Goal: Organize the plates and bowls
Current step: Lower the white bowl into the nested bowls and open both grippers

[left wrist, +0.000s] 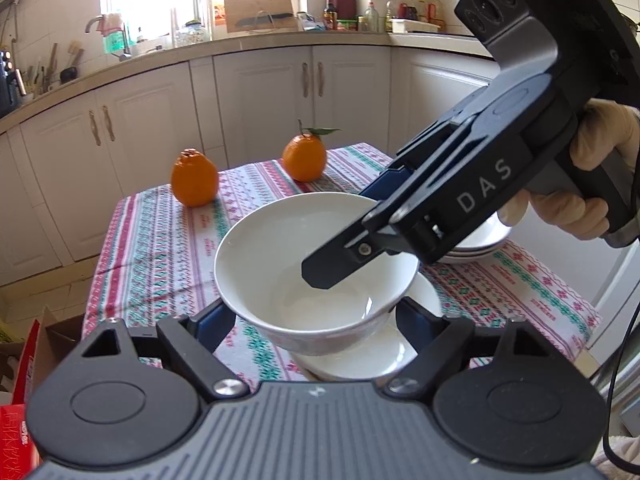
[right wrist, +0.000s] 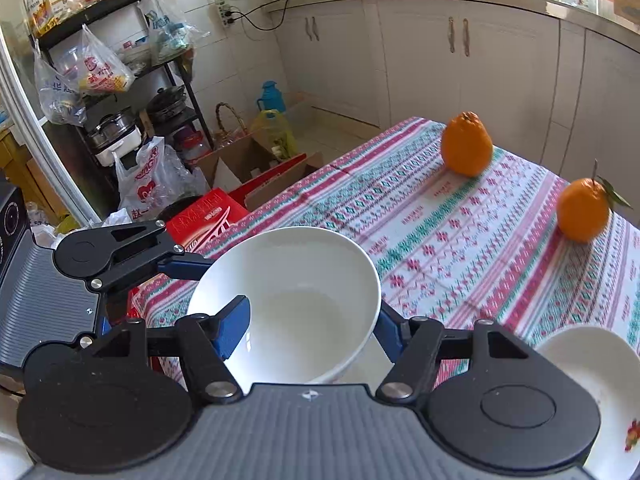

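Two grippers hold one white bowl (left wrist: 316, 276) together above the patterned tablecloth (left wrist: 160, 248). The left gripper (left wrist: 312, 320) clamps the bowl's outer wall from both sides. The right gripper (right wrist: 308, 320) grips the rim: one blue finger (right wrist: 234, 326) is inside the bowl, the other is outside. A gloved hand (left wrist: 600, 168) carries the right gripper. Just under the bowl there is a white plate (left wrist: 360, 360), and more plates (left wrist: 476, 246) are stacked behind. Two oranges (left wrist: 195, 178) stand farther back, well apart from the bowl.
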Demonstrator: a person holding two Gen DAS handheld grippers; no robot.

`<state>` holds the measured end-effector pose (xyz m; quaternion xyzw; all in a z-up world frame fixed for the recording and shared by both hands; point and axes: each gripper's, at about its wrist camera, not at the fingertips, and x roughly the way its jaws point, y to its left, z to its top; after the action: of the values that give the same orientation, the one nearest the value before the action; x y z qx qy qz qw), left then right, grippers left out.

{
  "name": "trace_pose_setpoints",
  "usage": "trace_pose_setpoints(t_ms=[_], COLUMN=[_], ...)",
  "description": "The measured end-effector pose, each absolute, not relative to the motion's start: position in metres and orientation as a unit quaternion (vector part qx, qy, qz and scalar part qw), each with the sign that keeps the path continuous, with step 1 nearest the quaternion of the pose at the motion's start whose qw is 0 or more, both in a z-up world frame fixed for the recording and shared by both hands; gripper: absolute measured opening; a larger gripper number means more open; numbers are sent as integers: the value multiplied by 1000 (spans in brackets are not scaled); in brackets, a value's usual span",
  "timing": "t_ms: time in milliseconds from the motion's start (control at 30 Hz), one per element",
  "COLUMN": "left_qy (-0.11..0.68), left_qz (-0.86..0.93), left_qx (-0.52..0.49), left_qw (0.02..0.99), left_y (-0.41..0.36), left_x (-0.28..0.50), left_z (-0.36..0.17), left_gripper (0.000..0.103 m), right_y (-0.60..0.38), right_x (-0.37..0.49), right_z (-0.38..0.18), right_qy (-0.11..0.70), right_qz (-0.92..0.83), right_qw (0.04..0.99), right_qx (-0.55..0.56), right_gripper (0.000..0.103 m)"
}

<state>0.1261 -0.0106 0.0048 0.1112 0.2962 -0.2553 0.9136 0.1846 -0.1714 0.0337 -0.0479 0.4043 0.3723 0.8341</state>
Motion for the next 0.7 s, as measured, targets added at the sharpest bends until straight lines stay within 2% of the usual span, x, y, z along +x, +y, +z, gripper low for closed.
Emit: trace_pose_setpoints(t_ms=[700], left_qy=[315], left_qz=[-271], left_qx=[110], left_qw=[903], left_y=[-27], left_x=[118], left_z=[-10], left_gripper=[87], right_y=[-192], right_x=[163], right_z=[12], right_qy=[411], right_qz=[354], right_qw=[840], right_qx=[-26], right_gripper=[72])
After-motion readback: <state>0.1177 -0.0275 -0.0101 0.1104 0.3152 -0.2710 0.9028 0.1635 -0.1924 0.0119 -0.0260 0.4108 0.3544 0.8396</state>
